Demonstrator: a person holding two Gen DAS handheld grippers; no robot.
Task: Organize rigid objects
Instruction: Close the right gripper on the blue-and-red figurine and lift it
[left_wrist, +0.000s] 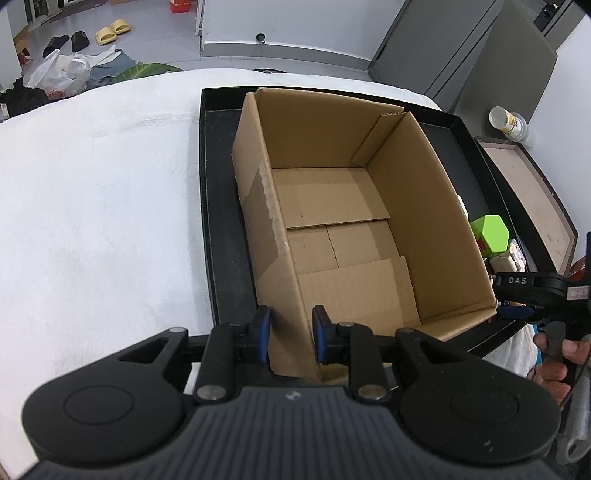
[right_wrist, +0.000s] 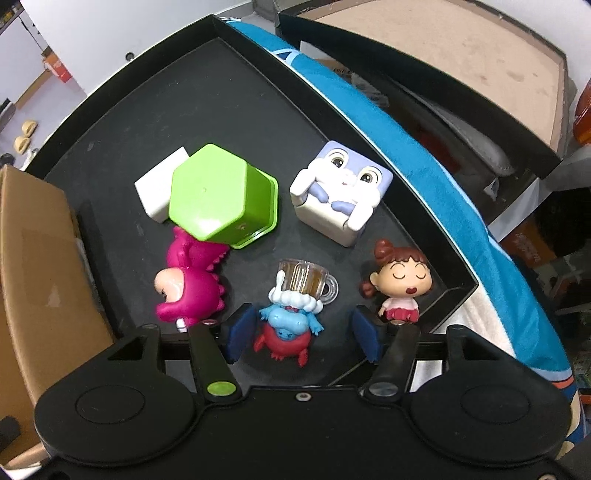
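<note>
Blue figure (right_wrist: 286, 323) between right fingers (right_wrist: 364, 334), released | left fingers (left_wrist: 263, 334) clench cardboard box (left_wrist: 258, 206) wall

A lived-in room — slippers (left_wrist: 110, 31) and plastic bags (left_wrist: 61, 72) are seen on the floor at upper left, grey cabinets (left_wrist: 461, 48) at upper right.

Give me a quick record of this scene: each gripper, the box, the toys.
left gripper: shut on the wall of the cardboard box
right gripper: open, around the blue figure
box contents: none in view
tray: green cup tipped over, pink figure, cube toy, girl figure
</note>
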